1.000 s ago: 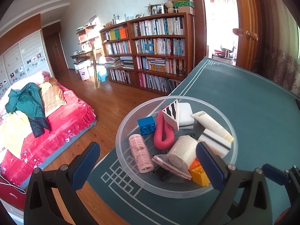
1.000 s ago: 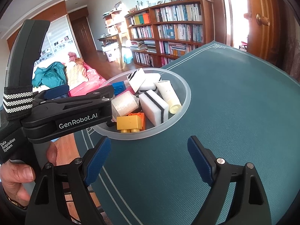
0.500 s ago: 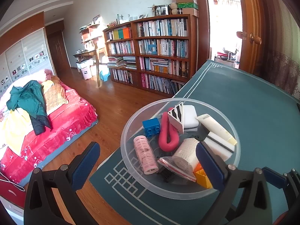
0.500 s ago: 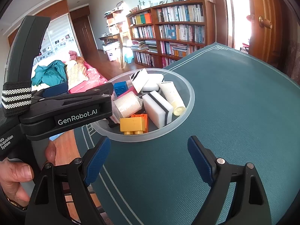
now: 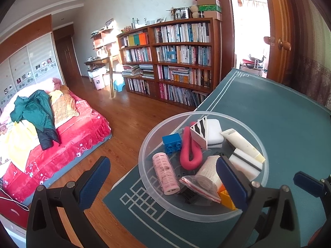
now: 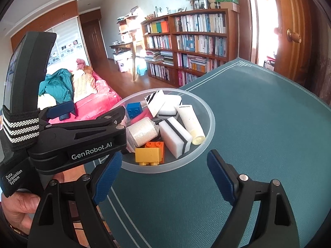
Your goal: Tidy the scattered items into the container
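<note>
Bowl (image 5: 144,171) is sitting near the corner of the green table (image 5: 289,124), holding the blue brick (image 5: 171,143), pink roller (image 5: 165,173), red foam loop (image 5: 189,155), white tube (image 6: 190,122), striped sponge (image 6: 175,136), bandage roll (image 6: 141,131) and yellow brick (image 6: 148,155). You are holding your left gripper (image 5: 163,181) spread wide just short of the bowl, gripping nothing. Your right gripper (image 6: 163,173) is likewise gaping and empty over bare table beside the bowl, your left hand (image 6: 18,206) showing at its left

Black left gripper (image 6: 68,111) (white "GenRobot.AI" lettering), blue pads (image 6: 107,173), striped strap (image 6: 20,129).
</note>
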A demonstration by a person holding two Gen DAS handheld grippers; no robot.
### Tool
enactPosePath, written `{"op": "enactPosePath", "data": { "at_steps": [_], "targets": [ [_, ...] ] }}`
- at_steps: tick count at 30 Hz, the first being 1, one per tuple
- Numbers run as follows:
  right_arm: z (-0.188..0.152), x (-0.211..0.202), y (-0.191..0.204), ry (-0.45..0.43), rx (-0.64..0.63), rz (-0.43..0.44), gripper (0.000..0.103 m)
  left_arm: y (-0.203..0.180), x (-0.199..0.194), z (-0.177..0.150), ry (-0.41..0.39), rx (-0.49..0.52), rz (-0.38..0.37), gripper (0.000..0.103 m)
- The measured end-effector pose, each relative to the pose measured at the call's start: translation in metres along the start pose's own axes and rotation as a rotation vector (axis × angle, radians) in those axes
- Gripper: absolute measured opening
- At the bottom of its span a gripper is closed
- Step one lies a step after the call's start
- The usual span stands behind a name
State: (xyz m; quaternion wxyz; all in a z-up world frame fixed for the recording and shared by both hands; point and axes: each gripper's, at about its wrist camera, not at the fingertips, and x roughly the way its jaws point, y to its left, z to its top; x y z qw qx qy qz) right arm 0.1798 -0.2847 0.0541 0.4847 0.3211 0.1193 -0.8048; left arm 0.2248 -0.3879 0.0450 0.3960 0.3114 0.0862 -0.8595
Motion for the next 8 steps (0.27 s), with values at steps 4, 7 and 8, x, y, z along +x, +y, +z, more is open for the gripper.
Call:
{"op": "enactPosePath", "data": {
  "at_steps": [4, 7, 8],
  "targets": [
    [-0.0012, -0.0024, 0.0051, -0.041, -0.039, -0.023, 0.087, 0.0, 0.0018, -0.0004, 0.005, -0.002, 0.001, 0.103],
    [-0.0007, 0.0014, 0.0032, -0.022, -0.027, -0.018, 0.087, 0.0001, 0.0026, -0.0003, 0.006, -0.003, 0.002, 0.103],
    [-0.0003, 0.0034, 0.0016, -0.012, -0.019, -0.019, 0.087, 0.0004, 0.0024, -0.0003, 0.005, -0.003, 0.001, 0.103]
  ]
}}
